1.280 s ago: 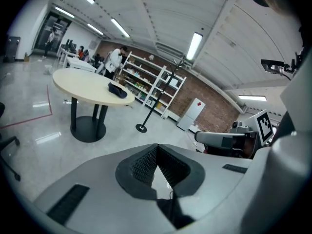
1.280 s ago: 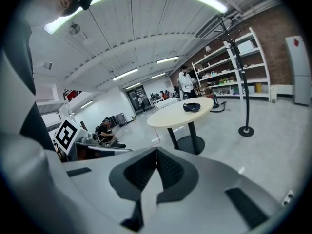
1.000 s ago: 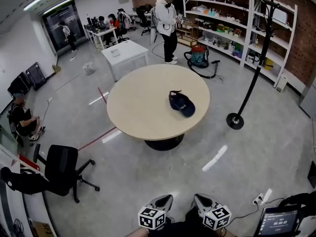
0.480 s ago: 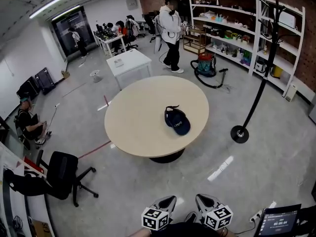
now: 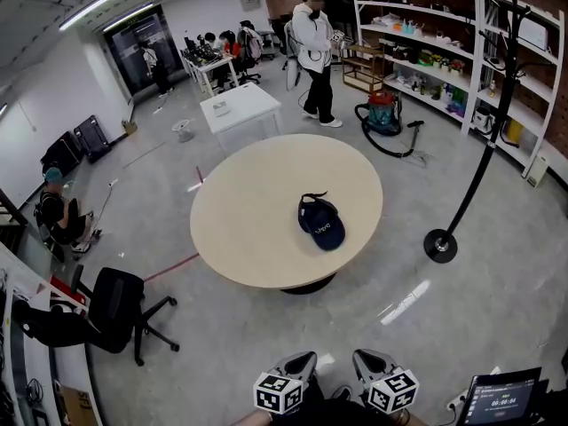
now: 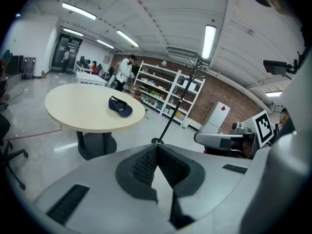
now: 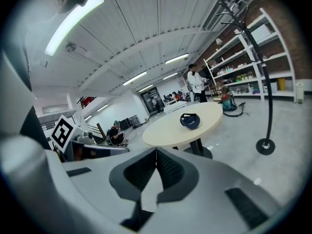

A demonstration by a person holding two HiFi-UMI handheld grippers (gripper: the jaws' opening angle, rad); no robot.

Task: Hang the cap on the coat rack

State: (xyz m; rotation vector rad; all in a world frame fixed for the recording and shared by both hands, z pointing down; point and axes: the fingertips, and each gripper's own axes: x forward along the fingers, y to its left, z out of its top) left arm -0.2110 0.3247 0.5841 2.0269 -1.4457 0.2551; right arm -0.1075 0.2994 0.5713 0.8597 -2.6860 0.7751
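Note:
A dark blue cap (image 5: 320,222) lies on the round beige table (image 5: 248,229), right of its middle; it also shows as the cap (image 6: 120,106) and the cap (image 7: 189,121) in the gripper views. The black coat rack (image 5: 484,140) stands on the floor to the table's right, with bare hooks at its top. My left gripper (image 5: 286,382) and right gripper (image 5: 380,380) are held low at the frame's bottom edge, far from the table. Both are shut with nothing between the jaws, seen as the left gripper (image 6: 156,147) and the right gripper (image 7: 156,151).
A black office chair (image 5: 115,304) stands at the near left. A person in white (image 5: 315,47) stands beyond the table by white shelves (image 5: 426,43). A vacuum cleaner (image 5: 383,114) and a small white table (image 5: 240,109) lie behind. A screen (image 5: 501,399) sits at bottom right.
The head view has shifted: the table, cap and coat rack now sit a little lower and further right in the frame. Both grippers remain shut at the bottom edge.

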